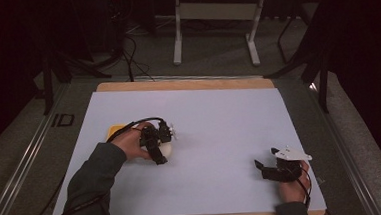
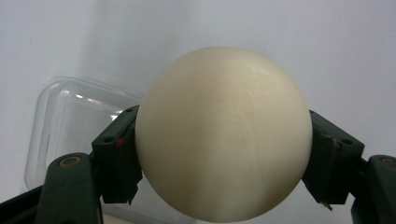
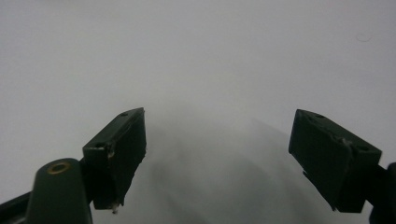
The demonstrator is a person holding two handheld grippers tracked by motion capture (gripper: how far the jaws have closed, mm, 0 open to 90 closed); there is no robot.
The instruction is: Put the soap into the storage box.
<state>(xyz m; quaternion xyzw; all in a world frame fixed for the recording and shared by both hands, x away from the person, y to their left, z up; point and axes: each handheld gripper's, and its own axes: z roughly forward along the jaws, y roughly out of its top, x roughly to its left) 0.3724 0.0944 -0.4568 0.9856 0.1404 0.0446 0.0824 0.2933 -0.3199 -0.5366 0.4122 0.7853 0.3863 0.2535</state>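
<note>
cream ball (image 2: pixel 223 135) (smooth, round) clamped in the left claw (image 2: pixel 223 154).

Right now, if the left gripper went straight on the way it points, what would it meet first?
The left gripper, shut on the cream round ball, points toward the clear plastic container on the white sheet. It would probably meet that container first, though depth is unclear.

table: wooden top (image 1: pixel 187 84) under a white sheet (image 1: pixel 220 135) | frame: metal rails (image 1: pixel 21 163) along left and right sides | floor: grey carpet (image 1: pixel 215 56) beyond the far edge | furniture: pale desk legs (image 1: pixel 177 43) at far centre | cables (image 1: pixel 130 56) on floor, far left | light: dim, dark surroundings
</note>
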